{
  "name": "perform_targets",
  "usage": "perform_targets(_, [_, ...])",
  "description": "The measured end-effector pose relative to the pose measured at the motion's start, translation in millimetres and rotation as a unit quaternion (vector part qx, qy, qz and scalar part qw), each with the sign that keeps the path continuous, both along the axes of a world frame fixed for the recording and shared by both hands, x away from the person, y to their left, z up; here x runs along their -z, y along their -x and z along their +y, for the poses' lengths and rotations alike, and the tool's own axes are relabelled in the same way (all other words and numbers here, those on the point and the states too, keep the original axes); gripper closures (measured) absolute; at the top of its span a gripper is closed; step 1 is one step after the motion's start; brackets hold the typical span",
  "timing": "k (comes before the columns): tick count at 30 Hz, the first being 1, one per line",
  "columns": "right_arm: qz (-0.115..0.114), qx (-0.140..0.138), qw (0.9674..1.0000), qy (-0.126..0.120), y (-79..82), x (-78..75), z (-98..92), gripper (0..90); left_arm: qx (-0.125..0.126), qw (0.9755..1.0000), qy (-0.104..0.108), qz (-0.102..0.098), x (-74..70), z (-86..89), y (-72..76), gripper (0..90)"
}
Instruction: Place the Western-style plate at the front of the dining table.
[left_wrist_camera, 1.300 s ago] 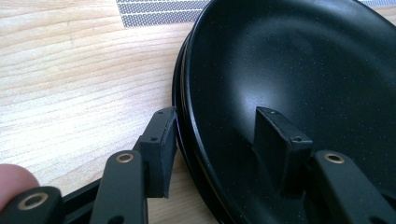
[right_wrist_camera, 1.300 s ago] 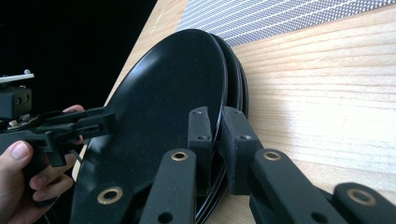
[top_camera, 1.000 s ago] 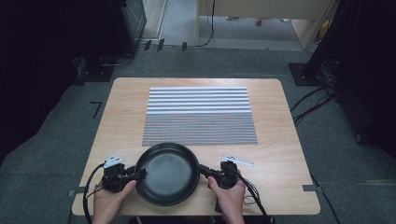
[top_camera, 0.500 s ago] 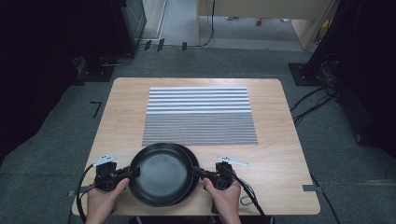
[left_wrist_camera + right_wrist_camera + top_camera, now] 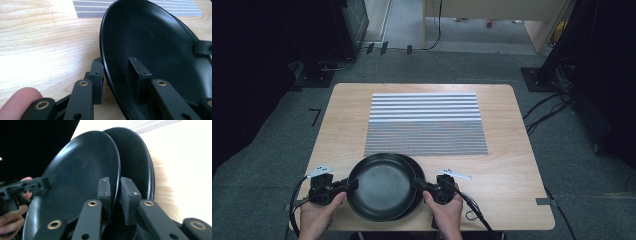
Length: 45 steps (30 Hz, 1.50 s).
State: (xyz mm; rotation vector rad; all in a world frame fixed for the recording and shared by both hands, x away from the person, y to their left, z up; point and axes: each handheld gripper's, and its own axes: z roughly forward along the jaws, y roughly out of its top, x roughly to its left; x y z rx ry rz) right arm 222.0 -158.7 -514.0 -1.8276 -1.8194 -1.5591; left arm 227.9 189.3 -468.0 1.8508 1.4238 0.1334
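On the left, the left tongs (image 5: 351, 185) are straddling the left rim of the upper black plate (image 5: 382, 186), one jaw inside the dish and one outside it. Their jaws have just been closing, and in the left gripper view the pads are sitting narrowly on either side of the rim of the upper black plate (image 5: 160, 50); the outer pad is looking a hair off the rim, so a firm pinch cannot be confirmed. The person's left hand (image 5: 319, 215) is wrapping the tool at the near edge of the tabletop (image 5: 512, 165).

In the middle, the upper black plate is lying over the lower black plate (image 5: 418, 172), shifted slightly leftward, so that the lower one is peeking out as a crescent on the right. Both are sitting at the near edge of the tabletop, just in front of the striped mat (image 5: 426, 122).

On the right, the right tongs (image 5: 418, 184) are straddling the right rim of the upper black plate (image 5: 82, 182); their jaws have just been opening, and a gap is showing beside the rim. The lower black plate (image 5: 136, 162) is lying behind it. The right hand (image 5: 446, 212) is holding the tool.
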Motion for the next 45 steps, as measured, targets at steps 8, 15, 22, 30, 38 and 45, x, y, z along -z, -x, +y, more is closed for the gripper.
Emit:
perform_targets(8, [0.005, 0.032, 0.9995, -0.001, -4.0, 2.6, 6.7, 83.2, 0.007, 0.9996, 0.028, 0.003, 3.3, 5.1, -0.8, 70.5])
perform_targets(15, [0.027, 0.048, 0.9973, -0.050, -4.3, 6.7, 2.0, 85.6, 0.003, 0.9977, 0.068, 0.005, 1.4, 10.8, 0.3, 76.4])
perform_targets(22, [0.043, 0.045, 0.9952, -0.075, -7.0, 2.8, -2.9, 86.1, -0.005, 0.9972, 0.075, 0.007, -0.7, 9.4, -0.4, 76.9])
perform_targets(30, [0.035, 0.041, 0.9951, -0.083, -14.6, -12.5, -12.3, 86.0, 0.000, 0.9968, 0.080, 0.000, -13.7, 1.7, -9.1, 76.7])
perform_targets(38, [0.028, 0.044, 0.9958, -0.075, -35.0, -29.8, -28.0, 85.8, 0.007, 0.9967, 0.080, -0.003, -24.9, -14.9, -32.4, 76.3])
perform_targets(45, [0.023, 0.052, 0.9962, -0.066, -54.5, -39.5, -41.6, 85.6, 0.014, 0.9964, 0.084, 0.003, -28.7, -28.3, -53.3, 76.1])
